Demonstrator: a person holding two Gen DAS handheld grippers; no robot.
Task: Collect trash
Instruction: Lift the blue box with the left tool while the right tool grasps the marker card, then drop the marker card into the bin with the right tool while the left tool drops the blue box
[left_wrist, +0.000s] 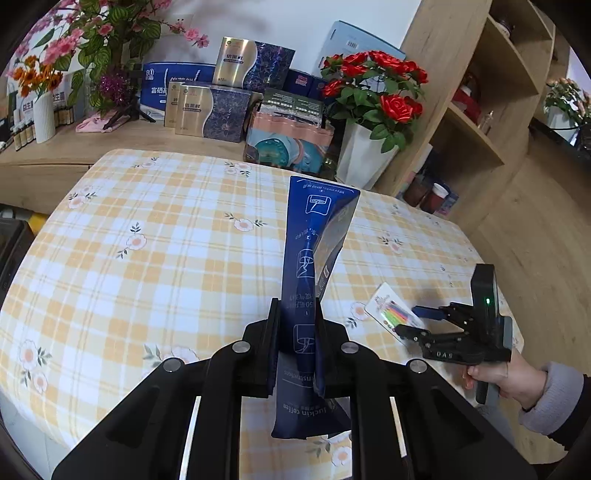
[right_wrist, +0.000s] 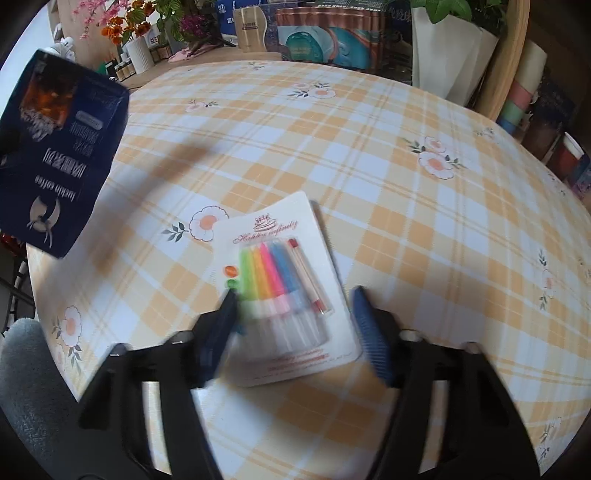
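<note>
My left gripper (left_wrist: 297, 314) is shut on a flattened blue coffee box (left_wrist: 314, 266) and holds it above the checked tablecloth (left_wrist: 166, 258). The box also shows at the upper left of the right wrist view (right_wrist: 62, 155). A white candle card (right_wrist: 284, 291) with coloured candles lies flat on the table. My right gripper (right_wrist: 295, 299) is open, its blue-padded fingers astride the near end of the card, just above it. In the left wrist view the right gripper (left_wrist: 410, 319) sits at the card (left_wrist: 388, 304) near the table's right edge.
Behind the table a wooden counter (left_wrist: 110, 144) holds gift boxes (left_wrist: 218, 110), a white vase (left_wrist: 44, 114), small bottles and flowers. A white pot of red roses (left_wrist: 373, 107) stands by a wooden shelf unit (left_wrist: 480, 110). Wooden floor lies to the right.
</note>
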